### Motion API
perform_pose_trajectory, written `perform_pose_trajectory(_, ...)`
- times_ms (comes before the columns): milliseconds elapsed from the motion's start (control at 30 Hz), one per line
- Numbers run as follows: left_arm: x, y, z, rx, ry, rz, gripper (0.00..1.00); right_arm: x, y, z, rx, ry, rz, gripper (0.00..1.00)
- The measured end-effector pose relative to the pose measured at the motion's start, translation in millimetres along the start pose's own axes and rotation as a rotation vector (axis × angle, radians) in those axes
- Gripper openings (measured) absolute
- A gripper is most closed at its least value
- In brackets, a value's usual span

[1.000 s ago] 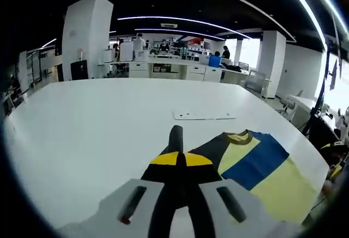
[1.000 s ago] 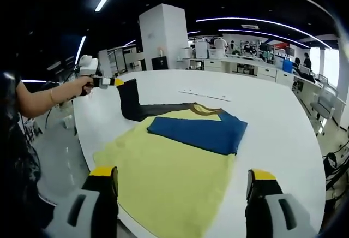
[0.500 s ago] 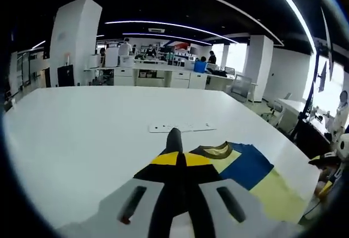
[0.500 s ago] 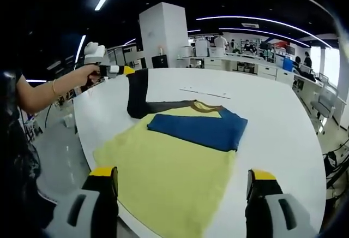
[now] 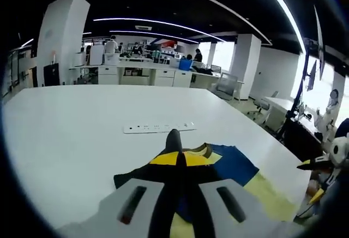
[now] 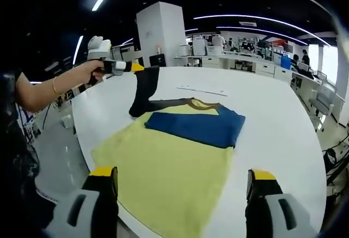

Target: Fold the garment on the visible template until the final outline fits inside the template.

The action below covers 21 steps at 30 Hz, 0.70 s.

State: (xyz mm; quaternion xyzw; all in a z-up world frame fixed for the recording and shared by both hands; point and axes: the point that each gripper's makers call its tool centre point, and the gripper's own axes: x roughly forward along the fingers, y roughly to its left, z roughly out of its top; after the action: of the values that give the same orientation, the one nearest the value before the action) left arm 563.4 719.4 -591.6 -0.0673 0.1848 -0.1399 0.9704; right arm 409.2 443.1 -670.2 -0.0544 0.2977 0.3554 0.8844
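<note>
A long-sleeved shirt (image 6: pixel 169 159), pale yellow in the body with one blue sleeve (image 6: pixel 191 127) already folded across the chest, lies flat near the edge of a large white surface (image 6: pixel 272 118). No template outline can be made out under it. The cloth looks light and limp, likely to sag and drag unless it is taken at a cuff or a hem corner.

The left gripper (image 6: pixel 126 67), held in a person's hand, has its fingers closed on the cuff of the black sleeve (image 6: pixel 145 89) and holds it raised above the surface. In the left gripper view that dark cloth hangs between the yellow-tipped fingers (image 5: pixel 163 159). The right gripper (image 6: pixel 182 186) hovers over the yellow hem with its fingers spread wide and empty.

Compared with a second ago, the black sleeve has been lifted higher and carried inward, towards the collar. A white power strip (image 5: pixel 158 127) lies beyond the shirt.
</note>
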Motion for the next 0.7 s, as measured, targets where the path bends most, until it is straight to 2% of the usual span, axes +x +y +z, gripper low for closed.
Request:
perform_pose_trajectory(167,9,-8.5,-2.9,-0.009,0.005,-0.018,0.0,0,1,-2.9,0.003,0.008,0.004,0.99)
perform_pose_trajectory(367,17,-28.1,-5.9,-0.026,0.003,-0.054,0.0,-1,-2,-5.7,0.012,0.011,-0.002,0.99)
perform_pose_trajectory(600,27,-48.4,-3.2,-0.063,-0.023,-0.097,0.0,-1,-6,-7.9,0.013,0.017,-0.004,0.99)
perform_pose_trajectory(700,31,-59.0,0.2,-0.115,-0.049,-0.135,0.0,1,-7,-6.6,0.015,0.012,-0.003,0.99)
